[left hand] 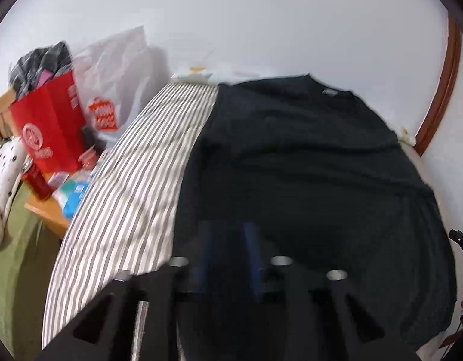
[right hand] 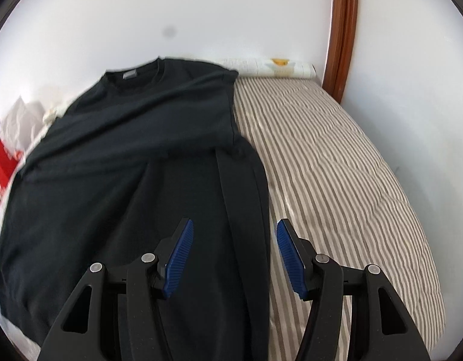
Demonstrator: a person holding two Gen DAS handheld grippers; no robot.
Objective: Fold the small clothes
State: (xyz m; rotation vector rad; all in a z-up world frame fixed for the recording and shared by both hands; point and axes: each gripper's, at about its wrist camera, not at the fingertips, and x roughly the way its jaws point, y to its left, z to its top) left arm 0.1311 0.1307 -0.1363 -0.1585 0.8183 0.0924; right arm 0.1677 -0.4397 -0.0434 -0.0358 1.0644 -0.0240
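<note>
A black sweatshirt (left hand: 306,162) lies spread on a striped bed, collar at the far end. In the right wrist view the sweatshirt (right hand: 117,180) has its right sleeve (right hand: 243,198) folded down along the body. My left gripper (left hand: 229,234) is blurred, hovering over the garment's lower left part, its blue pads close together; I cannot tell if cloth is between them. My right gripper (right hand: 233,234) is open and empty, its blue pads (right hand: 178,255) astride the folded sleeve, above the cloth.
The striped bed cover (right hand: 336,180) extends right of the sweatshirt and also left of it (left hand: 126,186). A red bag (left hand: 47,126), a white plastic bag (left hand: 114,81) and clutter stand on a wooden table at left. A rolled sheet (right hand: 273,66) lies at the bed's head by the wall.
</note>
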